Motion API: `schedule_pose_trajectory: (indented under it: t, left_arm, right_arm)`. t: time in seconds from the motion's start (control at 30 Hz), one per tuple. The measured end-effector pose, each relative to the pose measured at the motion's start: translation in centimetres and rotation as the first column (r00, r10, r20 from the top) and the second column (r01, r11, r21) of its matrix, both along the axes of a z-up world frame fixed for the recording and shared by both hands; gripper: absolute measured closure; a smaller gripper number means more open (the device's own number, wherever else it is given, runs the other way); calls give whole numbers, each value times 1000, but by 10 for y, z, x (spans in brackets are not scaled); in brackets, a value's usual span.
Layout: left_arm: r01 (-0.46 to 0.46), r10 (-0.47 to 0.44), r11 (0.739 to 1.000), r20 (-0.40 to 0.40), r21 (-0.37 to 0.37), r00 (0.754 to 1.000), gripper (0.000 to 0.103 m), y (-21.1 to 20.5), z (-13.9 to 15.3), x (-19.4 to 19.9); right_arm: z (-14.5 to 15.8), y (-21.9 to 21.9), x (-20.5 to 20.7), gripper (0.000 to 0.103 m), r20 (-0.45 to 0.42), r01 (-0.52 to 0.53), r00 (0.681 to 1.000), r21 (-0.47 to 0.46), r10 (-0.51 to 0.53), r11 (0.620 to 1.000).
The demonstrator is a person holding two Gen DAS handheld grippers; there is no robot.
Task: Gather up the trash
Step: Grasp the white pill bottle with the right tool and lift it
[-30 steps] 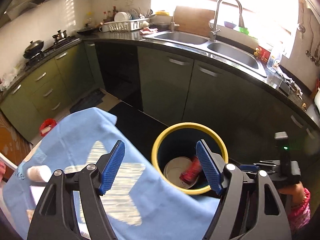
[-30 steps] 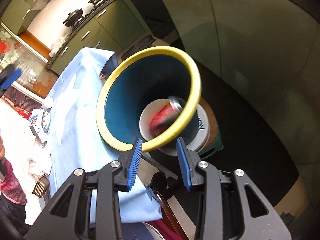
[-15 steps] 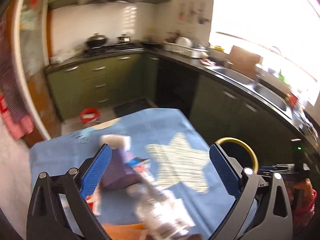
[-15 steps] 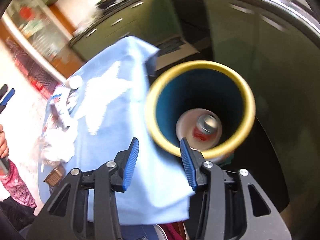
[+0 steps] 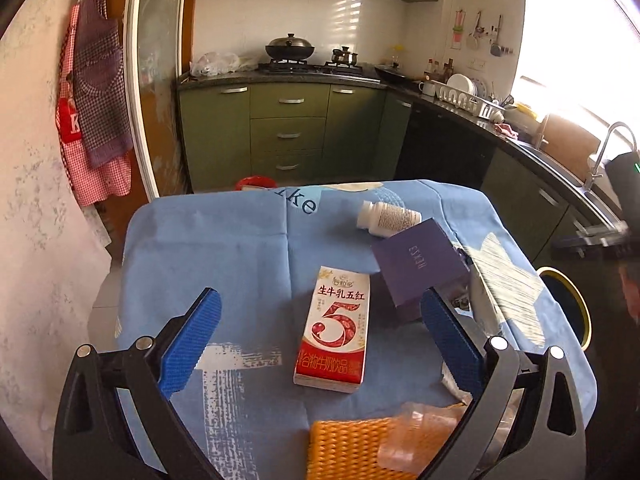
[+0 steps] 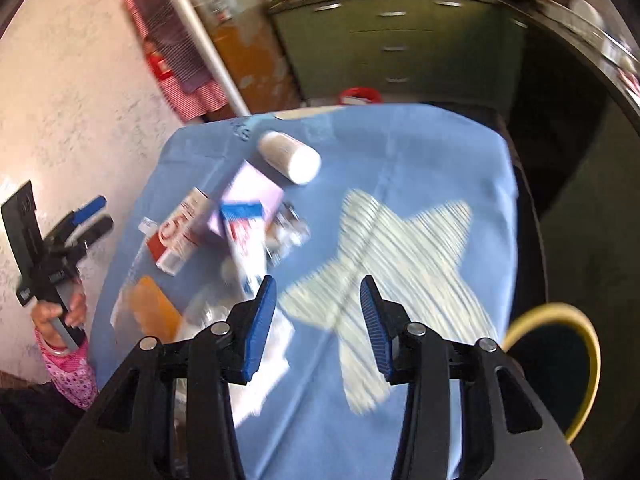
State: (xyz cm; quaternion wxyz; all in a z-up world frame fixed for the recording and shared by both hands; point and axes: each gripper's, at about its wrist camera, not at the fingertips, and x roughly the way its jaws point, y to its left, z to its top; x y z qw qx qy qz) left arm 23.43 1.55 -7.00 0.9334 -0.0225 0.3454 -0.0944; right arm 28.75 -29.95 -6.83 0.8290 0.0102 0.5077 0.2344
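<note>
The left gripper (image 5: 318, 344) stands spread wide with nothing between its pads, above the blue-clothed counter (image 5: 224, 256). The right gripper (image 6: 318, 322) is partly spread, its jaws opening and empty, over the pale star print (image 6: 396, 240) on the cloth.

Taking the milk carton (image 5: 334, 332) as landmark: it lies flat between the left pads' lines of sight, red "5" up. Nearer than it, at the bottom edge, sit an orange mesh piece (image 5: 348, 450) and a clear crumpled wrapper (image 5: 424, 436), both cut off by the frame and partly behind the right-hand finger. Just right of the carton lies a purple box (image 5: 420, 266), its near corner hidden by the blue pad. Beyond the box, a white bottle (image 5: 386, 218) lies on its side. Far right of the carton, past the counter's edge, only an arc of the yellow-rimmed bin (image 5: 576, 308) shows; its inside cannot be seen.

The right wrist view is blurred by motion: the carton, the box, a blue-and-red packet (image 6: 242, 232) and some clear plastic (image 6: 288, 232) smear together, so their contact cannot be judged. At its left edge a hand (image 6: 60, 312) in a pink sleeve grips the left gripper's handle.
</note>
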Motion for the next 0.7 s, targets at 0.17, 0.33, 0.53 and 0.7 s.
schedule_pose_trajectory:
  t: [0.17,0.33,0.53,0.7]
  left_arm:
    - [55,-57,997,-38,-60,998,5,-2,-15,7]
    - [71,-73,996,-44,-50,996,5,-10,-18,7]
    - [69,-72,995,-48,-67,996,5,-10,-18,7]
    - [76,-79,995,-50,-69,996,5,-10,-18,6]
  right_arm:
    - [6,53,77,54,37,-169,985,-33,170,985]
    - [-22,109,146,54,-50,-300,954,-128,296,945]
    - [-61,154,167,54,-160,-420,907,-267,390,867]
    - [-79,169,169,54,-199,-456,889,-325,411,828]
